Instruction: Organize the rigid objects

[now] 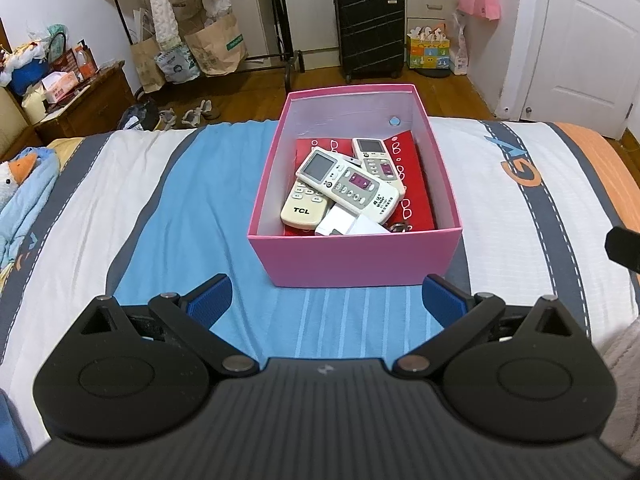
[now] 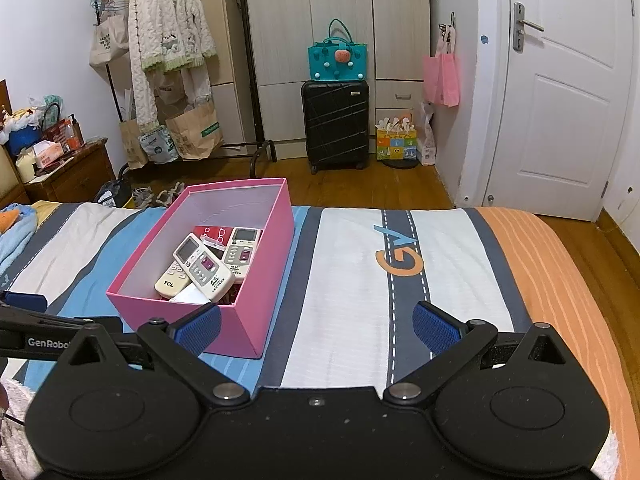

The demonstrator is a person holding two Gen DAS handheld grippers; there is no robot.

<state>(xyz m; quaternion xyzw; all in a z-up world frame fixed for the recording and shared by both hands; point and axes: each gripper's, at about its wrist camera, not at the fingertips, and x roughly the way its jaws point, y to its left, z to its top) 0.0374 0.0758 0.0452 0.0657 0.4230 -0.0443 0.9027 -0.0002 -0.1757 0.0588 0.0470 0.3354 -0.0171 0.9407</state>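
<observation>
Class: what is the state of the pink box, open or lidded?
Open: the pink box has no lid, so the remotes inside show from above.

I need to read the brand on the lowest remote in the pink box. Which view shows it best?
Left wrist view: the TCL remote sits near centre, larger, logo legible. Right wrist view shows it smaller, off to the left, half covered.

Matt pink box [image 1: 362, 258], seemingly cardboard, holds glossy plastic remotes [image 1: 347, 183] on cloth bedspread [image 1: 120, 184].
</observation>
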